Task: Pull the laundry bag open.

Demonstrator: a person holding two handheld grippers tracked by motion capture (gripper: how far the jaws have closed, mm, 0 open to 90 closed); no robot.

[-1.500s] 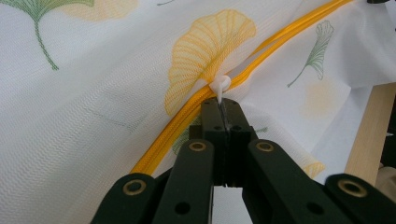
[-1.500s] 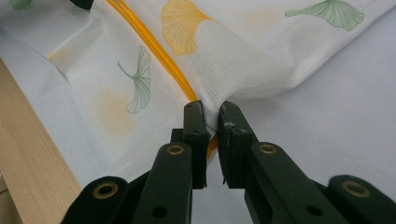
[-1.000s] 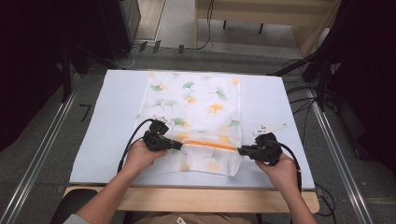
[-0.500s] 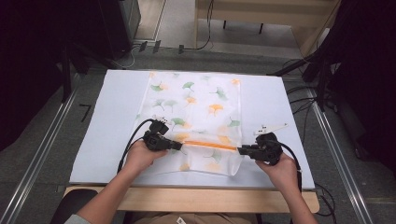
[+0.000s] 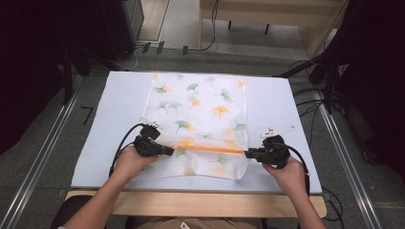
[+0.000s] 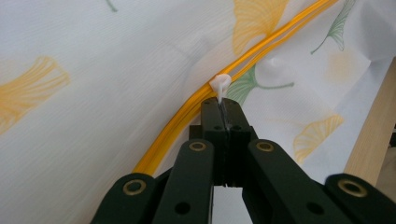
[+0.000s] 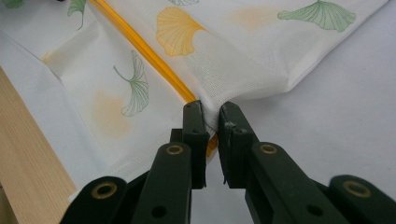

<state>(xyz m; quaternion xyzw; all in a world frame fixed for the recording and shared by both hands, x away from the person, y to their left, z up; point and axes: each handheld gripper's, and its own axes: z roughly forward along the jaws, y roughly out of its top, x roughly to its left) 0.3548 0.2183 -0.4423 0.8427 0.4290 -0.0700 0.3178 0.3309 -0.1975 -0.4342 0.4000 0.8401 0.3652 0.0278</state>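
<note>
At lower centre, our left gripper (image 5: 168, 151) pinches the white slider (image 6: 220, 85) on the orange zip (image 5: 210, 149); our right gripper (image 5: 247, 153) clamps the leaf-printed white fabric bag (image 5: 200, 107) at its corner.

A white-covered table (image 5: 105, 143) carries a leaf-printed bag (image 5: 200, 109) lying flat.

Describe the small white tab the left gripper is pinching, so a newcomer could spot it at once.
On the white table lies a leaf-printed bag, crossed by an orange zipper strip. The white slider tab sits on that strip, pinched by the left gripper: the one plain white lump on the orange line.
</note>
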